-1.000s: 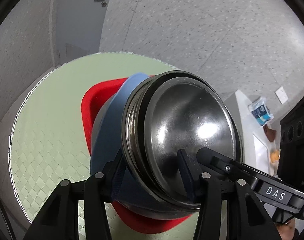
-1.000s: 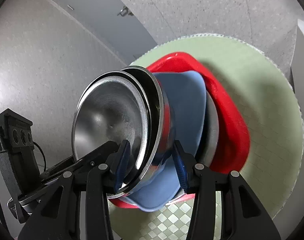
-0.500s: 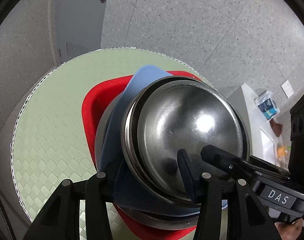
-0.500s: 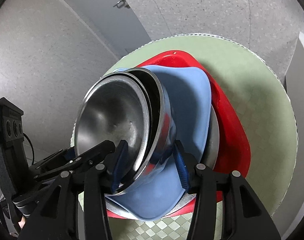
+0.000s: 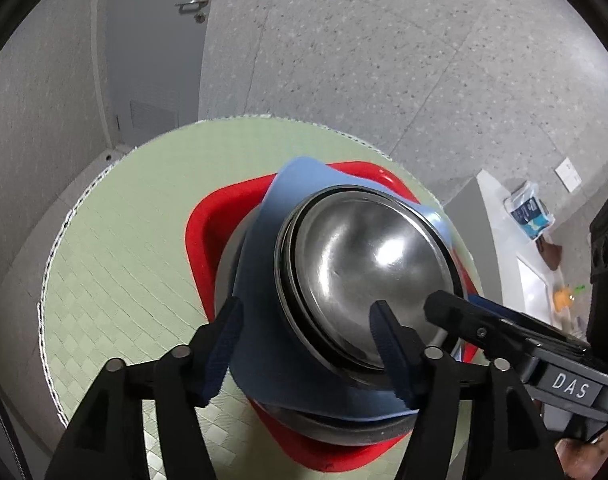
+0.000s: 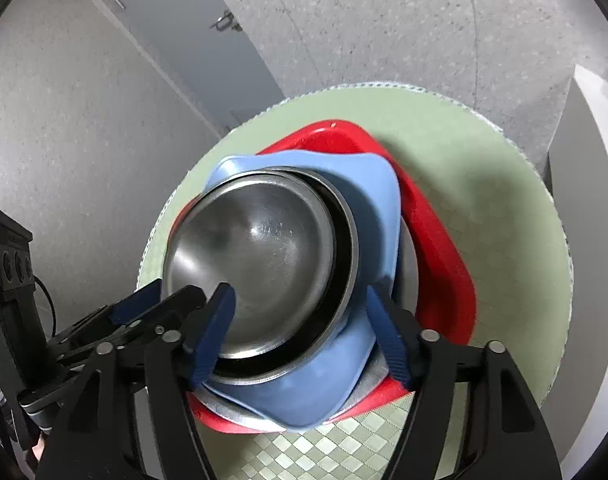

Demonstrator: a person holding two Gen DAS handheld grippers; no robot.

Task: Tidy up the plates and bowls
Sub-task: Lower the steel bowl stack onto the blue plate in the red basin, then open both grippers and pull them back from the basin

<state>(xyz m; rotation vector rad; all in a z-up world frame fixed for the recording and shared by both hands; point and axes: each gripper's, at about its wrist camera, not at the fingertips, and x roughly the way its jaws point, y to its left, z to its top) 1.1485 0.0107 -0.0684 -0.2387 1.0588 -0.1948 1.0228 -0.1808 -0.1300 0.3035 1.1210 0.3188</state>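
Now both grippers are straddling the shiny nested steel bowls [image 5: 367, 280] at frame centre, left gripper [image 5: 307, 344] and right gripper [image 6: 300, 328] each spread open around opposite rims, above a blue plate [image 6: 367, 188] and a red tray [image 6: 435, 248].

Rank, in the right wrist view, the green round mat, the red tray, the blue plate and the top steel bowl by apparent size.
1. green round mat
2. red tray
3. blue plate and top steel bowl: not ranked; the plate is mostly hidden, and the bowl is nearer the camera.

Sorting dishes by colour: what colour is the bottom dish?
Red, clearest in the right wrist view.
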